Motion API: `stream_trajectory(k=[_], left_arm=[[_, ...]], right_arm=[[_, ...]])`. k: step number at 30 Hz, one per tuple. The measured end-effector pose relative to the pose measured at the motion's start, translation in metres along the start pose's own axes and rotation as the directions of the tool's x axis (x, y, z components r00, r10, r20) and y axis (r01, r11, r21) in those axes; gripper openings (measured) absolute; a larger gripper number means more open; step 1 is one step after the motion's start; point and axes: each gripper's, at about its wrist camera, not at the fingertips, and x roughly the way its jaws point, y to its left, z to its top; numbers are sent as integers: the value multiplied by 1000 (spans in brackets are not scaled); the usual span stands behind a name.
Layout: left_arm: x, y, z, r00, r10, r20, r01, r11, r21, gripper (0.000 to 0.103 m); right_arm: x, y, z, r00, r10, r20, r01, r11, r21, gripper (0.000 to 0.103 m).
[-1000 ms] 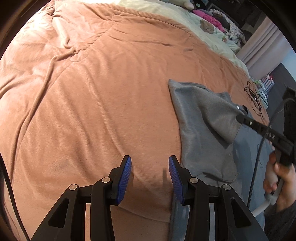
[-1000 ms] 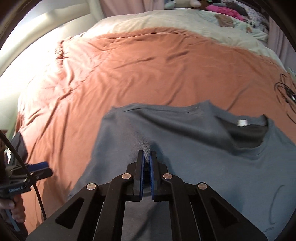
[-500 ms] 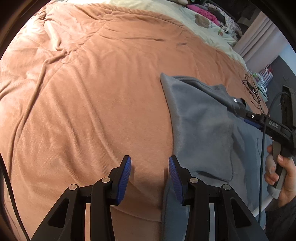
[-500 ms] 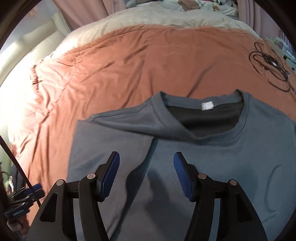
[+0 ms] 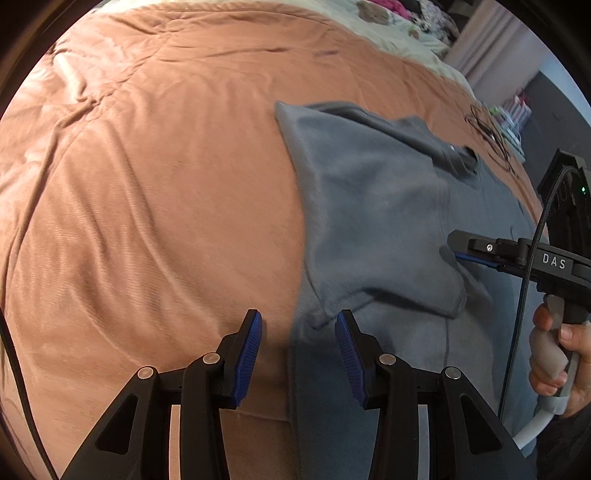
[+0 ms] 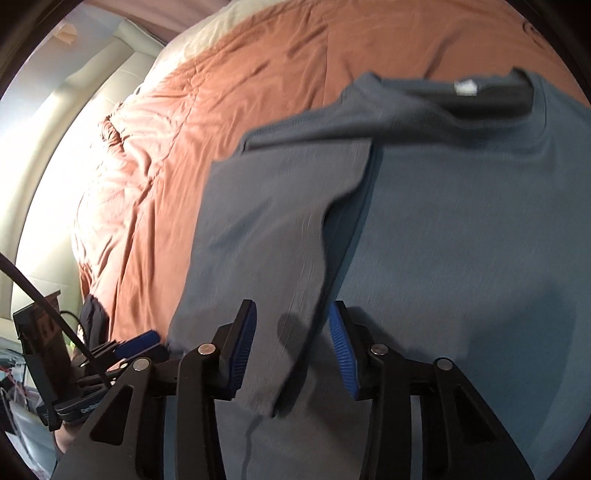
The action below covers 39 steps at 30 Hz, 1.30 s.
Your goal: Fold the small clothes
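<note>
A grey-blue t-shirt [image 5: 373, 206] lies flat on the orange bedspread [image 5: 166, 166], its left sleeve folded in over the body. In the right wrist view the shirt [image 6: 461, 221] fills the middle and right, collar and white tag at the top, folded sleeve [image 6: 273, 229] at the centre. My left gripper [image 5: 298, 354] is open and empty, over the shirt's left edge. My right gripper [image 6: 291, 345] is open and empty, just above the sleeve's end. It also shows at the right of the left wrist view [image 5: 458, 247].
Black cables [image 5: 487, 129] lie on the bedspread beyond the shirt. A cream blanket with clothes [image 5: 388, 22] covers the far end of the bed. A padded headboard [image 6: 92, 110] is at the left in the right wrist view.
My right gripper opened, let go of the sleeve and drew back toward the hem. The sleeve now lies flat on the shirt. My left gripper shifted right, over the shirt's edge.
</note>
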Motion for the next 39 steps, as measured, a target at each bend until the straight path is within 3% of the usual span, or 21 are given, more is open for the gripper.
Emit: stream_trajectory(k=[4,7,8,11,16,22,24,32,34,36,37,38,39], left_arm=[[6,-4,-3,999,38,12,-38,999,19,42],[10,-4,-4,998,54,16,-54,998,17,28],[11,-4,-4,998,55,19,-55,998,16,17],[11,-2,-5,997,68,31,-68,998,-6,10],[3,11,-5,996,57,61,-51,994,-96,10],[-3,10,-7,996,59,63,-53,994,-99,10],[-7,8,-6,997,51,53,-46,995,-86,10],[-28,2,6,996,26,86,-21,998,-51,12],[-25,1,11,996,26,84,-22,998,-52,17],[-18,1,17,997,25,79,-21,998,-55,34],[-15,1,19,996,29,80,-24,998,-56,37],[-12,1,21,996,32,84,-28,998,-56,38],[-8,1,25,996,36,84,-31,998,-56,38]], right_arm=[[0,0,-6,999,8,-37,-7,1000,20,31],[-3,-1,-13,998,30,-61,-28,999,44,31],[-6,-2,-15,997,40,-63,-37,998,45,27],[-11,-5,-24,997,53,-64,-50,998,46,4],[-10,-9,-36,996,74,-53,-70,995,74,0],[-16,-9,-43,994,84,-73,-80,995,53,0],[-23,-10,-39,997,52,-61,-50,998,41,0],[-34,-27,-6,999,51,3,-51,996,80,1],[-27,-33,0,998,56,7,-56,992,113,1],[-21,-38,4,998,61,24,-64,988,141,2],[-18,-40,6,997,70,31,-74,986,150,4],[-17,-41,6,996,76,35,-81,985,155,16],[-15,-42,6,996,81,40,-87,983,161,38]])
